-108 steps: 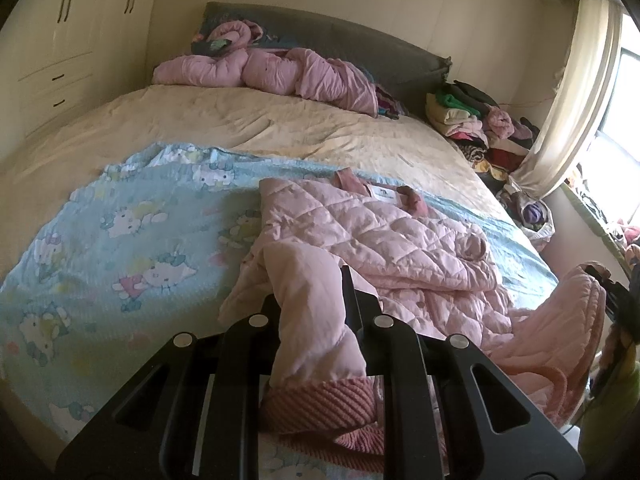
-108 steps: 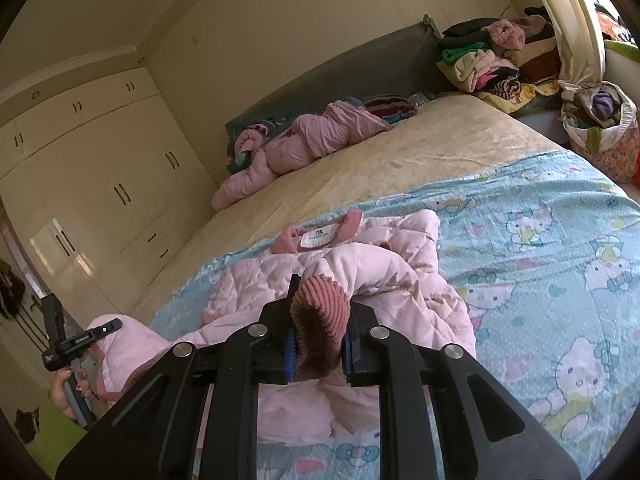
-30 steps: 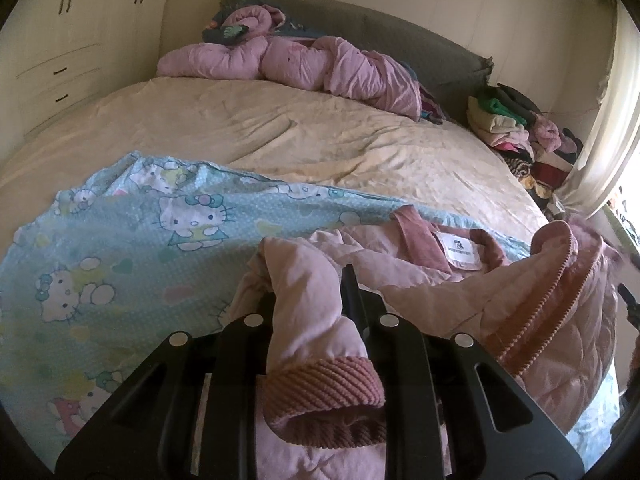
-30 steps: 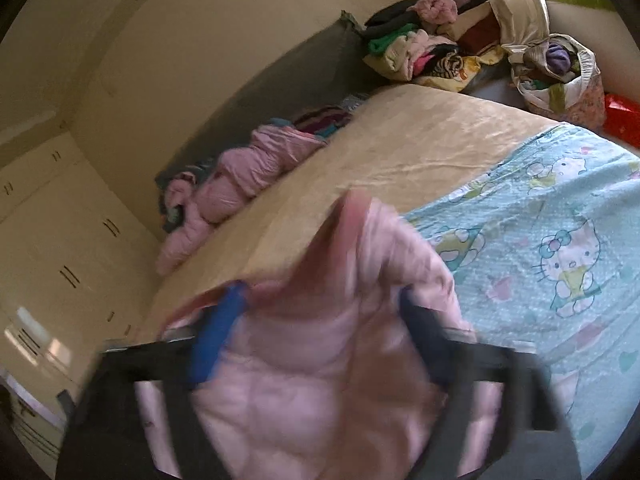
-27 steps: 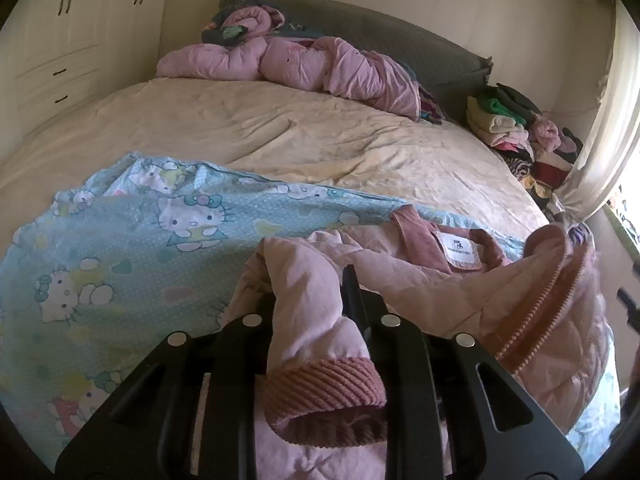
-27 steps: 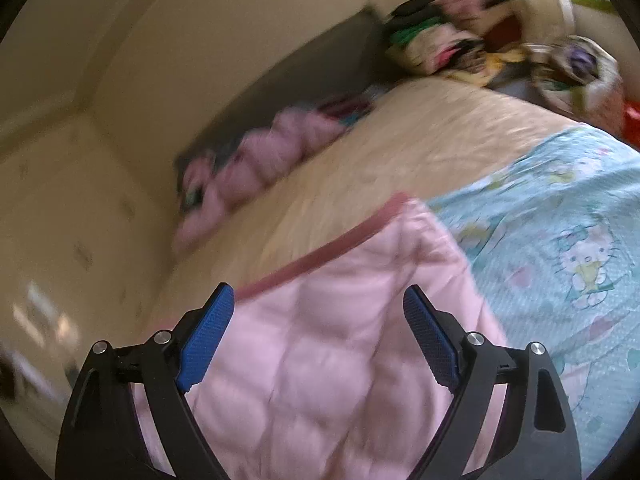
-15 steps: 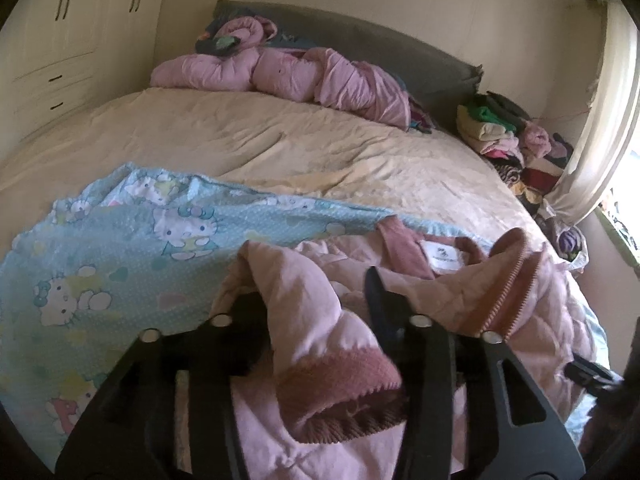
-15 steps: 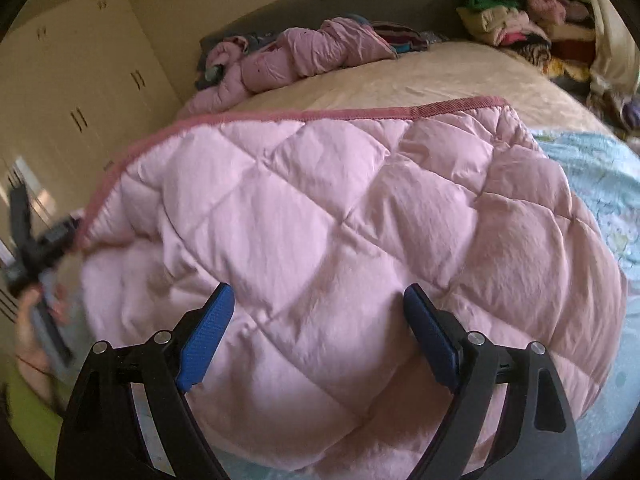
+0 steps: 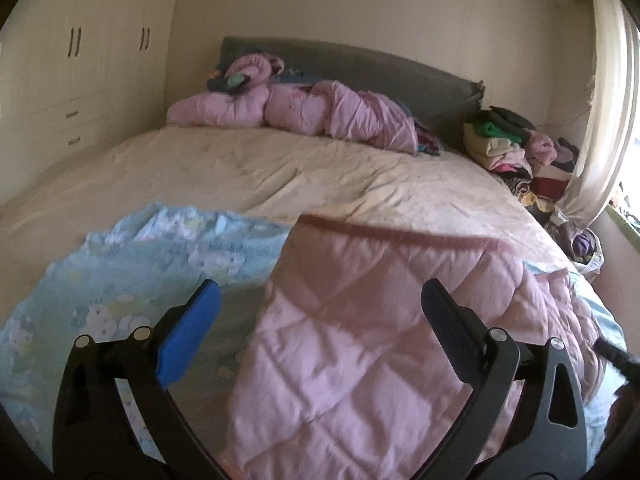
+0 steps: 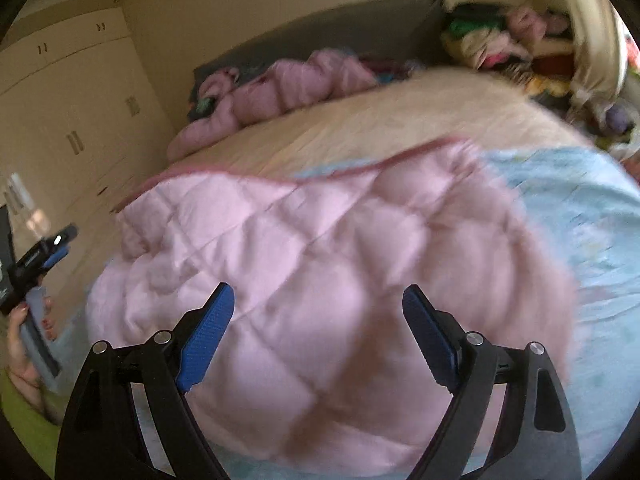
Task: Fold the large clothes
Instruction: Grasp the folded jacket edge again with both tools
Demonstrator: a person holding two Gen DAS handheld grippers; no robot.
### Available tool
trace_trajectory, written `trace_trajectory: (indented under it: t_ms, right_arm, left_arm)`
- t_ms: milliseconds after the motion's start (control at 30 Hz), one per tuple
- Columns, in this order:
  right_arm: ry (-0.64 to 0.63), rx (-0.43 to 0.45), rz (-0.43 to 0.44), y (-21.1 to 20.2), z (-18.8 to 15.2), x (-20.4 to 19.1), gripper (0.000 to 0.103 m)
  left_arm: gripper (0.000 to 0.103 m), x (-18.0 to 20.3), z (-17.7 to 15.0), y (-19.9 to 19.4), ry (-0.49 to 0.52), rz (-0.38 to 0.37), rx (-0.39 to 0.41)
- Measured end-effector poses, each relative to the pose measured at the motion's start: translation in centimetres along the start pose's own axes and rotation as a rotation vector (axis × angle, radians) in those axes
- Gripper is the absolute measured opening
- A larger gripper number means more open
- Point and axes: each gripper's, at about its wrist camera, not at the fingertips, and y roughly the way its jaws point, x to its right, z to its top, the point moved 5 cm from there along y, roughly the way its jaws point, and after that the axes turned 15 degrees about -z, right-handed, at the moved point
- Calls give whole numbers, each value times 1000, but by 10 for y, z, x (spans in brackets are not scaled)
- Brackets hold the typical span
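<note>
Cream bed (image 9: 320, 172) bears quilted pink jacket (image 9: 360, 340) on cartoon-print blanket (image 9: 120, 280).

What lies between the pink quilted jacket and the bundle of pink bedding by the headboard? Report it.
In the left wrist view, only bare cream bedsheet lies between the pink quilted jacket and the pink bedding at the grey headboard.

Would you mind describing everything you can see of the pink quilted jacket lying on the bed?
The pink quilted jacket is a puffy, padded garment stitched in diamond squares, pale pink with a darker, dusty-rose band along its far edge. It lies folded over in a broad, rumpled mound, its smooth outer side up, resting on the light blue cartoon-print blanket at the near end of the bed. No sleeves, collar or label show. Neither gripper holds it; both hover open over its near part.
</note>
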Motion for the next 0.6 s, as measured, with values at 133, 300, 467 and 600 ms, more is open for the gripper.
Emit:
trace_trajectory:
  t_ms: [133,300,467,600]
  right_arm:
    - [-9,40,-152,-12,-2,41,86]
    - [33,-14,-214,-4,-10,76,86]
    - [77,-70,-236,13,-21,98,86]
    - [112,-140,-189,37,-27,108,67]
  left_arm:
    - [94,-18,-33,8,-93,-44,-97]
    - [94,-23,-70,37,-58,26,-319]
    - [94,-23,-83,41,-40,27,-327]
    - [42,-23,-80,41,-70,-42,-317]
